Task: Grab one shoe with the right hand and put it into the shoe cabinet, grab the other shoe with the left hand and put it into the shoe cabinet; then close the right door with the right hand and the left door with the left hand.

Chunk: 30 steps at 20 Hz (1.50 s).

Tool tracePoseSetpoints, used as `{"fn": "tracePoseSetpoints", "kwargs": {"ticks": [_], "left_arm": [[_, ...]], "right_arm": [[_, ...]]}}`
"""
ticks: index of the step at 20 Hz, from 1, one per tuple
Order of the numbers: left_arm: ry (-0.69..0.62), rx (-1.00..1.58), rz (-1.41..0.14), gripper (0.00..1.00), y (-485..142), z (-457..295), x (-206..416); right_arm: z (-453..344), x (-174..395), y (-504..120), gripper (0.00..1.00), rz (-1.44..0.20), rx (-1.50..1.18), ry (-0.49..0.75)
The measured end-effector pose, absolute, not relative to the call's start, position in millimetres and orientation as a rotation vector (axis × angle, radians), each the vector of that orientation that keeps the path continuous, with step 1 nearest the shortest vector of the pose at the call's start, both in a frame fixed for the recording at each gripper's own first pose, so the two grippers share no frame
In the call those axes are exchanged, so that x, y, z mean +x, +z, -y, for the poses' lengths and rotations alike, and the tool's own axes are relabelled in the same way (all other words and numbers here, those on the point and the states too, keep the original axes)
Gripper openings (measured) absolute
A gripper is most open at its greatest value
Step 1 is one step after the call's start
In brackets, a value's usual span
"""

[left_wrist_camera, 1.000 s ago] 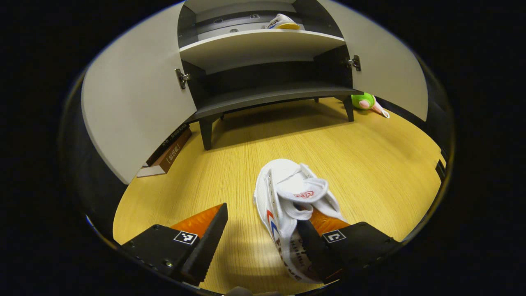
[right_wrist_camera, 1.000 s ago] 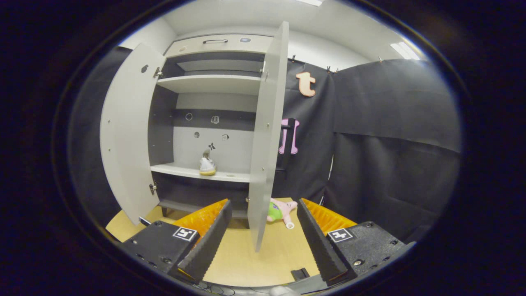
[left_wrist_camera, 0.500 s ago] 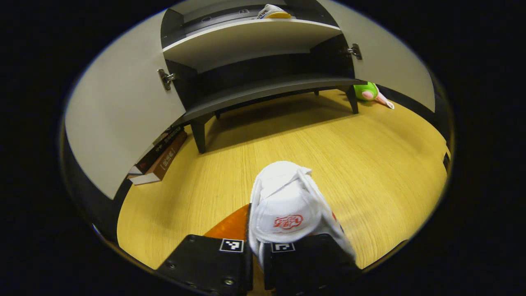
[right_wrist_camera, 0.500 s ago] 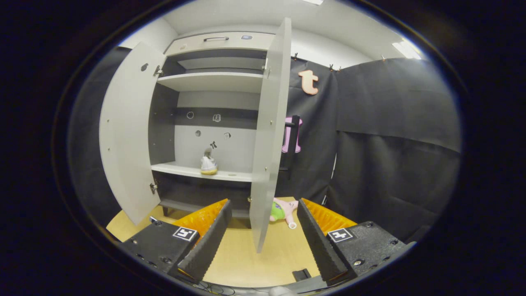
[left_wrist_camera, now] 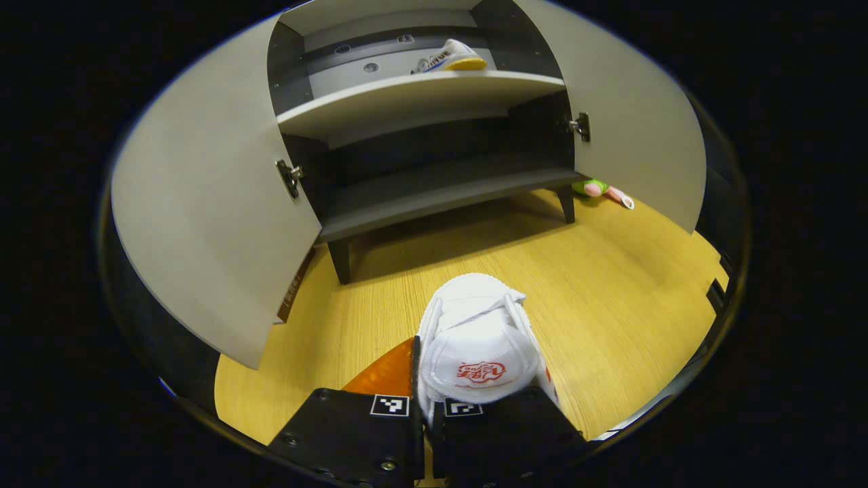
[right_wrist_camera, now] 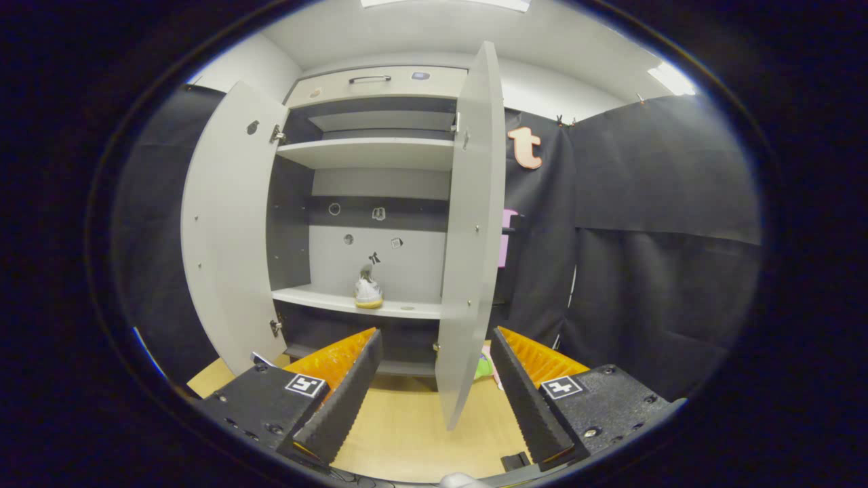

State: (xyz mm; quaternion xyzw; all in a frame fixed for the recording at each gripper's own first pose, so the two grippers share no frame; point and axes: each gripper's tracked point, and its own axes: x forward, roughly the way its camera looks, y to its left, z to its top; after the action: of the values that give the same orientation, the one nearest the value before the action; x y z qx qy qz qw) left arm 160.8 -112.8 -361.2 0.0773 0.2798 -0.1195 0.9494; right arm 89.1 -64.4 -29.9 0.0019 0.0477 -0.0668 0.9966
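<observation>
Left gripper [left_wrist_camera: 424,407]: jaws drawn nearly together, clamped on the heel end of a white shoe [left_wrist_camera: 478,339] with a red logo on its tongue; the toe points away from the camera, toward the shoe cabinet [left_wrist_camera: 420,102]. The shoe sits above the wooden floor [left_wrist_camera: 610,285]; whether its sole touches the floor cannot be told. Right gripper [right_wrist_camera: 434,400]: jaws spread wide, nothing between the fingers, nothing touched. Both cabinet doors stand open: left door [left_wrist_camera: 210,196] and right door [left_wrist_camera: 637,135] flare outward to either side of the opening. In the right gripper view the right door's edge [right_wrist_camera: 471,237] stands upright in line with the gap between the fingers, farther off. The other shoe [right_wrist_camera: 368,293] rests on the middle shelf [right_wrist_camera: 319,298], toward the right side. The lower shelf [left_wrist_camera: 434,193] is bare, with open floor between it and the held shoe. A green and pink plush toy [left_wrist_camera: 597,190] lies on the floor by the cabinet's right leg.
</observation>
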Motion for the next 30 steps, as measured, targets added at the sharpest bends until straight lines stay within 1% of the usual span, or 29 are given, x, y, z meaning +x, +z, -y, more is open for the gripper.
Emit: {"fn": "tracePoseSetpoints", "kwargs": {"ticks": [9,14,17,25,28,30], "left_arm": [[-0.131,0.035,-0.394,0.13,-186.6,74.7,219.6],[-0.067,0.012,-0.284,0.13,-118.3,68.6,273.9],[-0.031,0.018,-0.235,0.13,-93.0,69.6,310.7],[0.044,0.032,-0.199,0.13,-65.3,77.0,414.8],[0.067,0.05,-0.197,0.12,-66.8,79.4,453.7],[0.08,0.045,-0.224,0.12,-78.9,81.5,474.5]], "right_arm": [[40.0,98.5,-7.7,1.0,-0.026,0.021,-0.04],[31.1,109.5,0.3,1.0,-0.002,0.014,0.015],[29.5,116.7,2.2,1.0,0.003,-0.004,0.045],[35.9,130.9,7.3,1.0,0.012,-0.042,0.096],[39.1,132.9,4.9,1.0,0.001,-0.039,0.103],[41.7,131.6,1.3,1.0,-0.007,-0.042,0.105]]}}
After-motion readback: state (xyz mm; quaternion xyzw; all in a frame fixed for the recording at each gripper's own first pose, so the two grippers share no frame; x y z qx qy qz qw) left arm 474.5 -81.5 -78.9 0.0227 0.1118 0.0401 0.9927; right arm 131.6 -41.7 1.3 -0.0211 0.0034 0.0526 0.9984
